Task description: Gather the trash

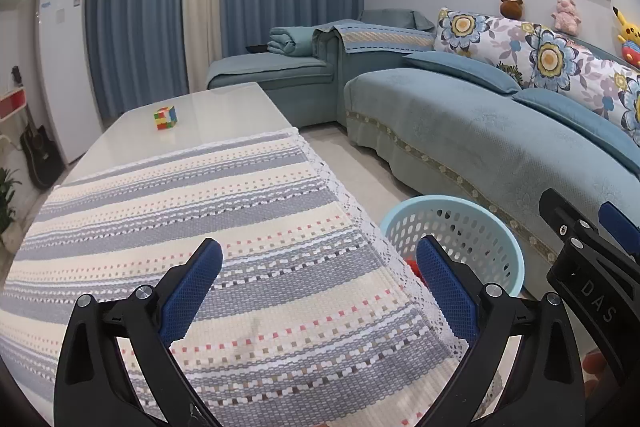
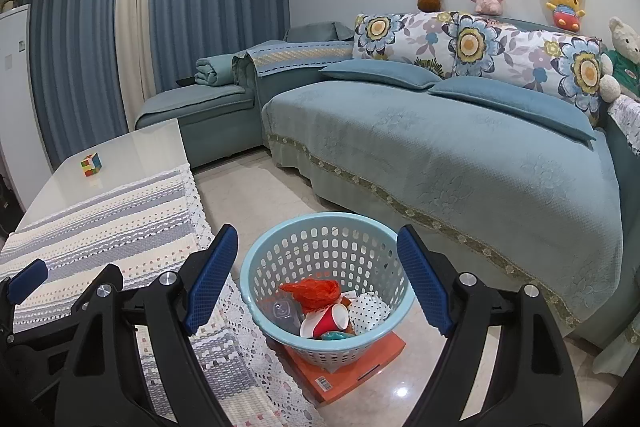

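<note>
My left hand-held gripper [image 1: 320, 267] hangs spread and empty over the striped woven cloth [image 1: 240, 211] on the table. My right hand-held gripper [image 2: 316, 263], also spread, frames the pale blue perforated plastic basket [image 2: 256, 267] on the floor, holding crumpled orange plastic [image 2: 314, 291] and paper cups [image 2: 328, 321].

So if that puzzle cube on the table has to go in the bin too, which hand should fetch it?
Probably the left. The left gripper hangs open over the striped cloth, facing the cube. The right gripper, also open and empty, is over the basket beside the table.
</note>
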Demonstrator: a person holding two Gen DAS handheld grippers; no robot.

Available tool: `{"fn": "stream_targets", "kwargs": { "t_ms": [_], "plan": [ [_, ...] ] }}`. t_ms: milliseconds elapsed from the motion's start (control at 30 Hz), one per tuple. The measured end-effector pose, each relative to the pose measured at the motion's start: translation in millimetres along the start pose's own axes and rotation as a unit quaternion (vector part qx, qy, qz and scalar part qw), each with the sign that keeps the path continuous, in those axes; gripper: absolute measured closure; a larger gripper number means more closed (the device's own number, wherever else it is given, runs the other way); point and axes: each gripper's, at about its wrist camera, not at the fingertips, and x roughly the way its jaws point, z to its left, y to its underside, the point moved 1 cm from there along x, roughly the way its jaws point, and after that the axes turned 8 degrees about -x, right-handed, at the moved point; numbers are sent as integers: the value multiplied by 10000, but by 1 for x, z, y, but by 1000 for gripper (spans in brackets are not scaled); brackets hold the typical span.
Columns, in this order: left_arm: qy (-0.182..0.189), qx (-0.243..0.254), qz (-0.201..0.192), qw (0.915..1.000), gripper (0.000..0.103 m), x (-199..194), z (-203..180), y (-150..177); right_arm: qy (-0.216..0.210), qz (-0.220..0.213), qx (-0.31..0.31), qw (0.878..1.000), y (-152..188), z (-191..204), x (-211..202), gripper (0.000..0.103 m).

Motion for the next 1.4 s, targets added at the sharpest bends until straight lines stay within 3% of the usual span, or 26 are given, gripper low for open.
{"fn": "stream_targets", "kwargs": {
  "t_ms": [1400],
  "plan": [
    [39,-41,105,9999,8,2,3,-1,6,19,37,10000,0,1,3,25]
  ]
}}
